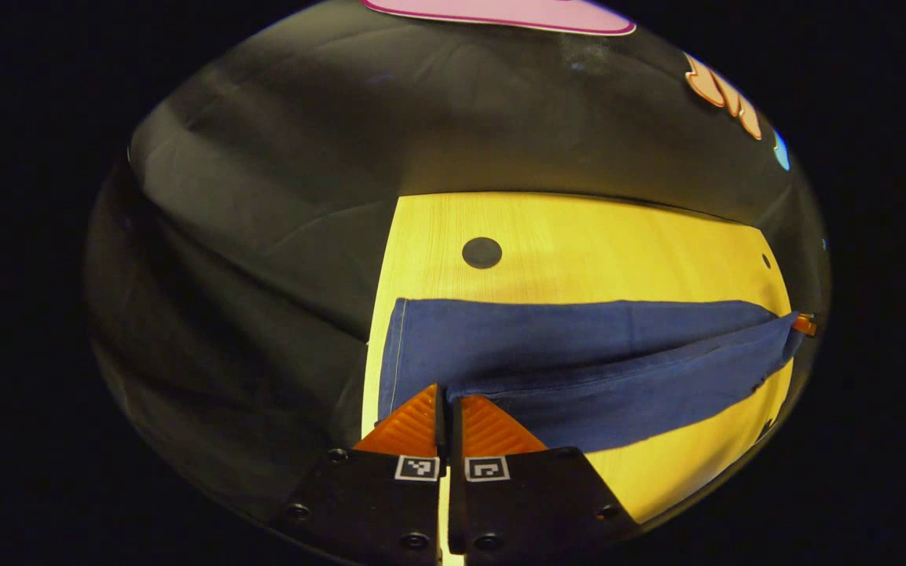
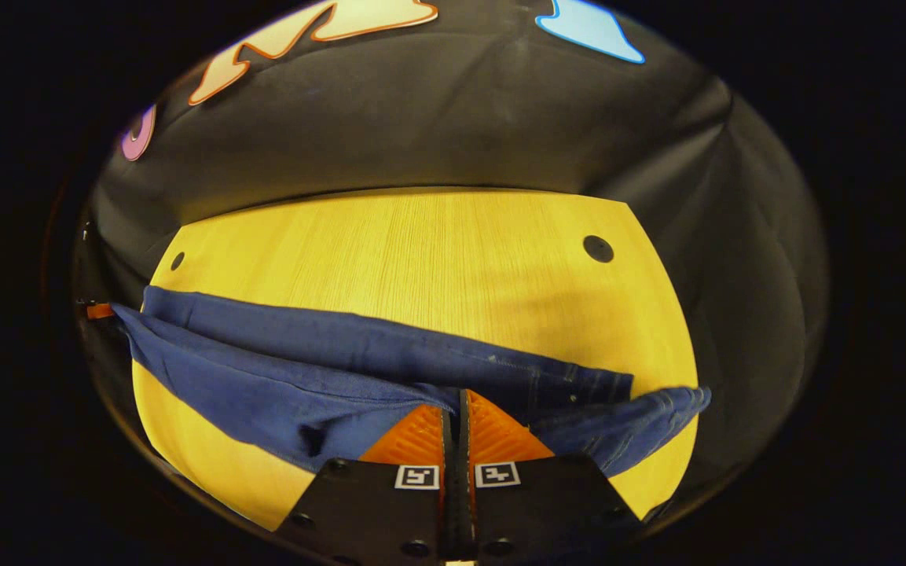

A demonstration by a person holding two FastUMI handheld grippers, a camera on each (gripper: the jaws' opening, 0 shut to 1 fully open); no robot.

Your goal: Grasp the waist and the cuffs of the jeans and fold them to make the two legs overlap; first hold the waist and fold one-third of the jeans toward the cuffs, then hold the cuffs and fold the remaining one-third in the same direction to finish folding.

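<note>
A yellow wooden table [image 1: 578,236] stands against black cloth booth walls, with a dark round hole [image 1: 482,252] in its top ahead of my left jaws. The jeans [image 1: 578,354] lie across the table, stretched lengthwise between my two tools. My left gripper [image 1: 448,401] has its jaws drawn nearly together on the near edge of one leg at the cuff end; that edge is raised off the leg lying flat beyond it. In the right gripper view, my right gripper [image 2: 456,405] is likewise closed on denim at the waist end [image 2: 625,424], which hangs just right of the jaws. How much cloth sits between each pair is hard to judge.
</note>
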